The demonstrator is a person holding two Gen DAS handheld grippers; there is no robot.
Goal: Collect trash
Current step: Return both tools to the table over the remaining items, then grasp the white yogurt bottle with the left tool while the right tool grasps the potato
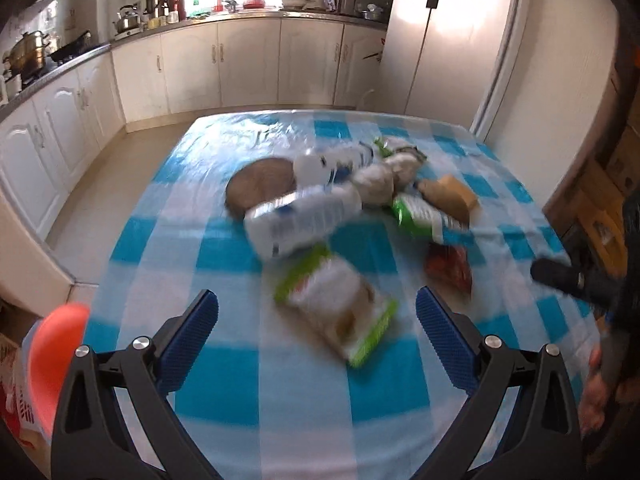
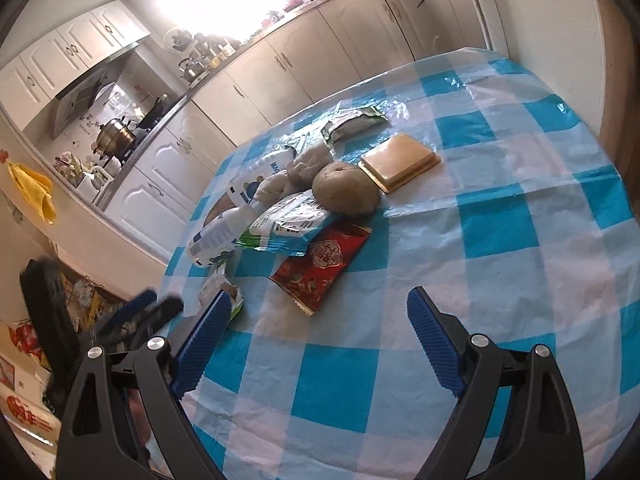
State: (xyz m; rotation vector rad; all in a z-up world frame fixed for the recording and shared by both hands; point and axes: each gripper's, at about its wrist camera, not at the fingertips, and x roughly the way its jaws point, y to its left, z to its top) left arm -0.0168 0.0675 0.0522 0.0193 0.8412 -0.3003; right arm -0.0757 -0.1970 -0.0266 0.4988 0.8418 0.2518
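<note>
Left wrist view, blurred by motion: left gripper (image 1: 318, 312) with blue ribbed pads spread wide apart at the bottom of the frame, nothing between the pads, hanging above a table under a blue-and-white checked plastic cloth (image 1: 224, 380)

Just ahead of the pads, lower centre: flat green-and-white snack packet (image 1: 336, 312), lying on the cloth, not touched

Centre of frame: heap of trash, namely a white plastic bottle with a blue-printed label (image 1: 300, 220) on its side, a second white-and-blue bottle (image 1: 336, 162) behind it, a round brown wooden disc (image 1: 256, 186) to the left, crumpled whitish paper wads (image 1: 376, 186), another green-and-white wrapper (image 1: 420, 216), a tan flat box (image 1: 452, 196), a red foil wrapper (image 1: 448, 266) at the right

Orange rounded plastic thing (image 1: 56, 356) at the lower left edge; kind cannot be told

Right wrist view, sharp: right gripper (image 2: 320, 318) likewise gaping, pads clear of everything, above the same checked cloth (image 2: 500, 280)

Red foil wrapper with a gold emblem (image 2: 320, 264) nearest, just above centre; green-and-white packet (image 2: 288, 224) overlapping its upper edge; round grey-brown lump (image 2: 346, 192) above that; tan flat box on a gold base (image 2: 398, 162) to its right; further green-edged packet (image 2: 354, 122) beyond; bottles (image 2: 218, 236) at the left of the heap

White kitchen cabinets (image 2: 256, 92) along the far wall in both views
</note>
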